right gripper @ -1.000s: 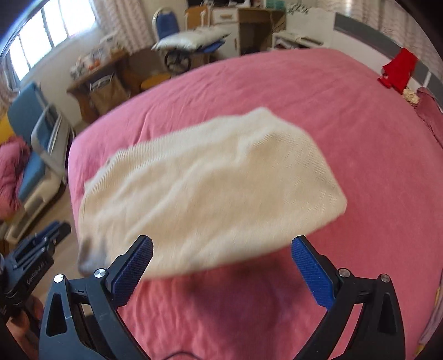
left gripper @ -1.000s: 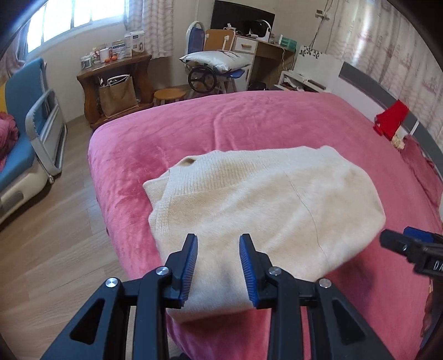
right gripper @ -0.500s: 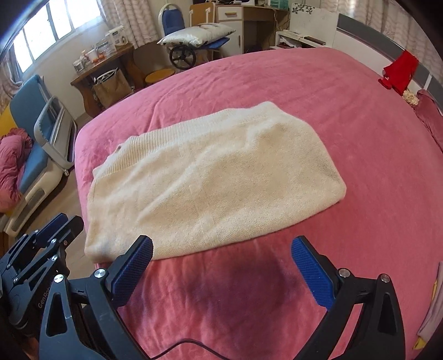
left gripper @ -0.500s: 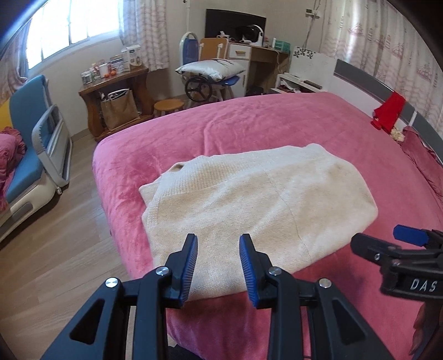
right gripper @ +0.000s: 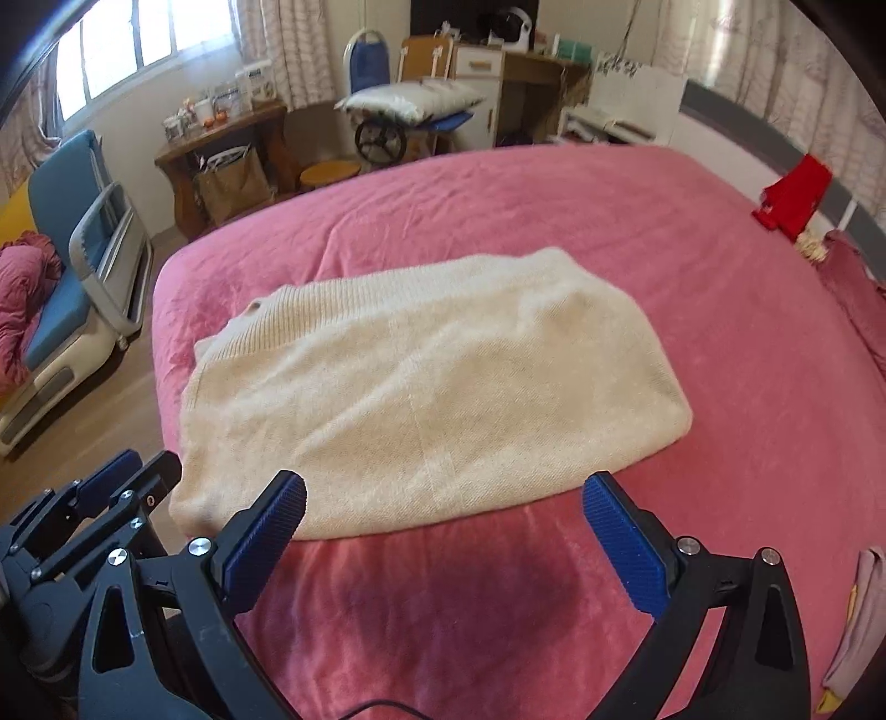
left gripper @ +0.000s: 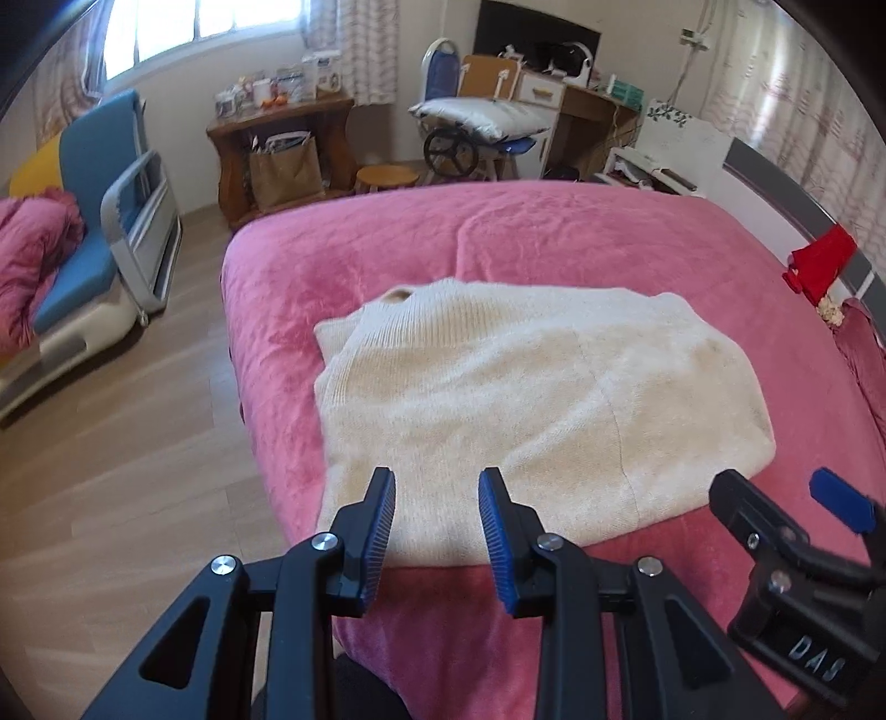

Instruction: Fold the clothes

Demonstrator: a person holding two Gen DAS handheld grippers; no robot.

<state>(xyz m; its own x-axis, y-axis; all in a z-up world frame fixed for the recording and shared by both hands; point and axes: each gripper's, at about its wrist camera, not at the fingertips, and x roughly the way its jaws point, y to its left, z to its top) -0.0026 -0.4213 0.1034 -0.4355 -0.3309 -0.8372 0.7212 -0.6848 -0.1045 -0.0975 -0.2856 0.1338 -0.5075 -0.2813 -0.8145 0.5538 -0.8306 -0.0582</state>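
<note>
Lying folded on the pink bed cover [left gripper: 554,232], the cream sweater [left gripper: 531,399] is sitting just beyond both grippers, untouched. The left gripper [left gripper: 437,523] is hovering over its near edge, fingers slightly apart and gripping nothing. The right gripper [right gripper: 443,531] is hanging with fingers spread wide, the sweater's near edge showing between them.

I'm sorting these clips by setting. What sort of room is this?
A lived-in bedroom, most likely: a large bed under a pink cover, a curtained window, and a cluttered desk.
</note>
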